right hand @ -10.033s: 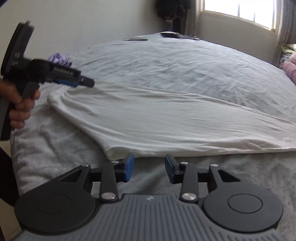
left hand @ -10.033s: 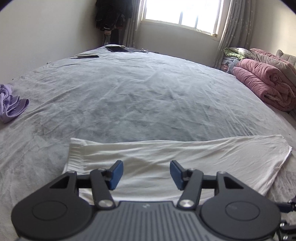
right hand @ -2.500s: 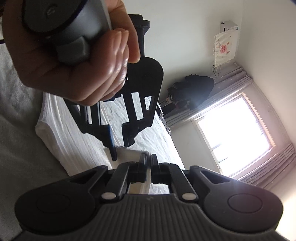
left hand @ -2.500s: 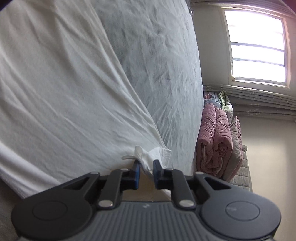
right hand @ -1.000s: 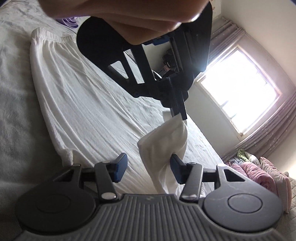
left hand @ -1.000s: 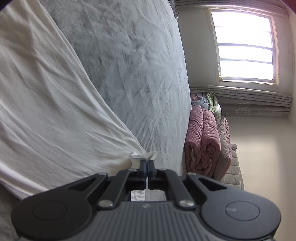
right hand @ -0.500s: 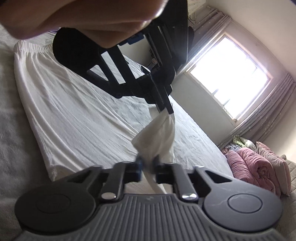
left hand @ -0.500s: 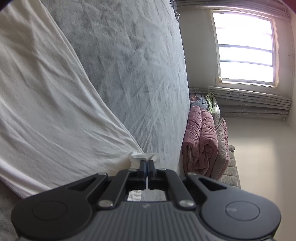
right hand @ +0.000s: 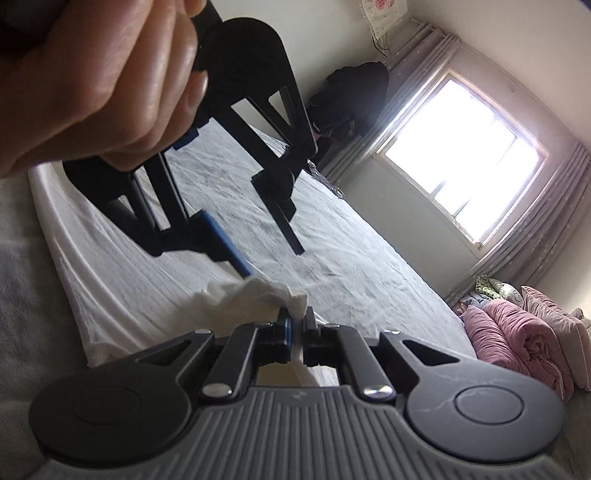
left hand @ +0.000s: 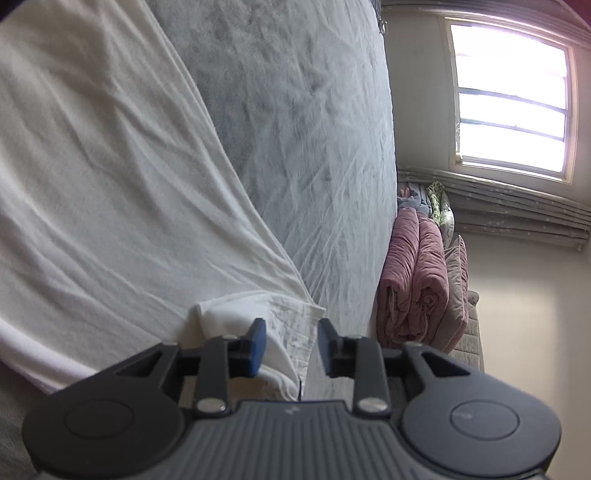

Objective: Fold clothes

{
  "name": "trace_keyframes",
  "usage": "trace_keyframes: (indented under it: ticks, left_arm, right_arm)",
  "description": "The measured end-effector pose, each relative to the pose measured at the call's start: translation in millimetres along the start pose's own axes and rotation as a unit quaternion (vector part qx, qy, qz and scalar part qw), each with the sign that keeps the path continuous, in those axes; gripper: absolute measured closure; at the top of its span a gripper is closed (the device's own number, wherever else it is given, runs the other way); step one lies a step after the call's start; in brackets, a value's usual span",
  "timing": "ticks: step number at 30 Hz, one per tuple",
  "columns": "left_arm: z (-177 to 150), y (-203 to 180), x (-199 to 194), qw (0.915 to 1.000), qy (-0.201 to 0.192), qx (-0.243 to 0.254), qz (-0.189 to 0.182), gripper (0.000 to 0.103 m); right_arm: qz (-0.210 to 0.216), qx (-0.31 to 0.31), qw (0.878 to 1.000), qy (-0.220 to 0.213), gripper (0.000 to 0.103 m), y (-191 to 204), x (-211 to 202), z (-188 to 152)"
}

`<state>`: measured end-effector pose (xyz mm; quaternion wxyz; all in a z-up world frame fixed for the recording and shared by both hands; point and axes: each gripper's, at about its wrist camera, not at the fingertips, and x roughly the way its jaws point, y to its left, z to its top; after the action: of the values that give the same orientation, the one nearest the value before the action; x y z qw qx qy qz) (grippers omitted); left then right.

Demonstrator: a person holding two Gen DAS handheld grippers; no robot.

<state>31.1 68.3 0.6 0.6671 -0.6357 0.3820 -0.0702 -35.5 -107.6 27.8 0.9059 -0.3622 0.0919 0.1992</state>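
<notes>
No readable text, label, brand or number shows in either view. The nearest thing to a sign is a small embossed mark on each gripper's ribbed grey housing, too faint to make out, and a wall hanging [right hand: 384,11] with a pink flower print high above the window [right hand: 458,177] in the right wrist view, on which no lettering can be read.

White garment [left hand: 110,192]: thin matt creased cloth; bed sheet [left hand: 314,110] grey, prob. soft woven fabric; pink quilt [left hand: 413,280] plush.
</notes>
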Motion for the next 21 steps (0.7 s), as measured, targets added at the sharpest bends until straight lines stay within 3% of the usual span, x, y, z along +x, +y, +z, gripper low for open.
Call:
trace_keyframes:
  ticks: [2, 9, 14, 21]
  left_arm:
    - [-3, 0, 3, 0.9999, 0.015, 0.000, 0.005, 0.055]
    - [-15, 0, -5, 0.9993, 0.037, -0.005, -0.001, 0.047]
    - [-23, 4, 5, 0.9987, 0.049, 0.000, 0.017, 0.046]
    - [-20, 8, 14, 0.9996, 0.013, 0.006, 0.023, 0.045]
  right_arm:
    - [0.003, -0.005, 1.000, 0.000, 0.098, 0, 1, 0]
    - [0.008, -0.014, 1.000, 0.009, 0.098, 0, 1, 2]
    - [0.015, -0.021, 1.000, 0.016, 0.098, 3, -2, 4]
    - [0.038, -0.003, 0.999, 0.016, 0.098, 3, -5, 5]
